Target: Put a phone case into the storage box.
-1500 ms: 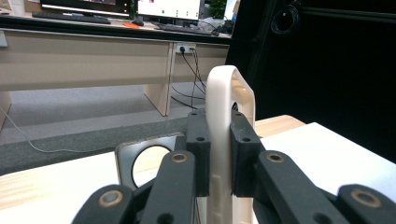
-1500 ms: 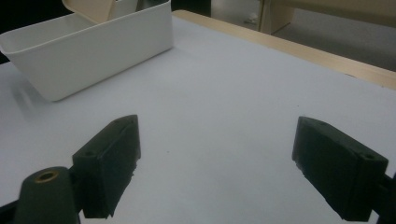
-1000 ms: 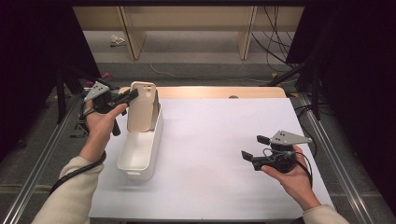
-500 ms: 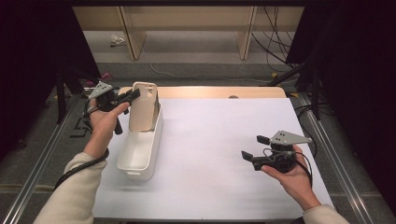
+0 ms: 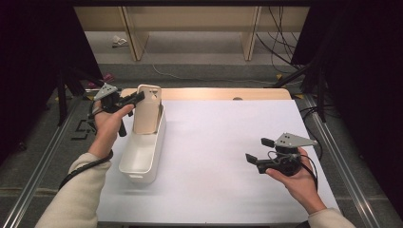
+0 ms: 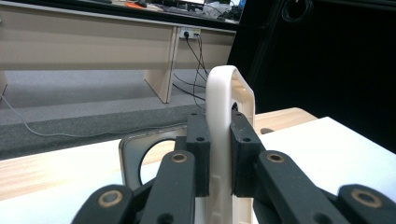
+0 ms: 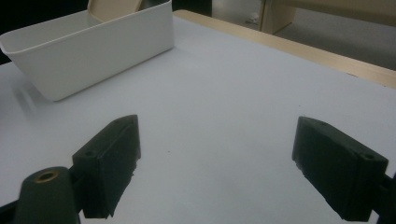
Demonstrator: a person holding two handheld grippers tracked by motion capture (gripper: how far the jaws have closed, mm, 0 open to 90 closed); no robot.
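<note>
Case point(image 5: 146, 110) upright in our bin point(image 5: 140, 164)
Our left tongs point(image 5: 137, 98) pinch its edge; right tongs point(image 5: 256, 149) hang spread above the worktop point(image 5: 223, 142).

A pale cream-beige phone case point(image 5: 146, 110) is being shown against a plain white bin point(image 5: 142, 151). In the left gripper view the case's edge point(image 6: 219, 140) is being seen as ivory white. Both claws are being shown in matt black: the left claw point(image 5: 135, 99) and the right claw point(image 5: 253, 151), each being topped by a grey three-cornered plate. Brass-coloured rivets are being seen on the black links. The table point(image 5: 228, 156) is being covered in unpatterned white, with a light wood edge at 12 o'clock. Cream sleeves are being worn.
</note>
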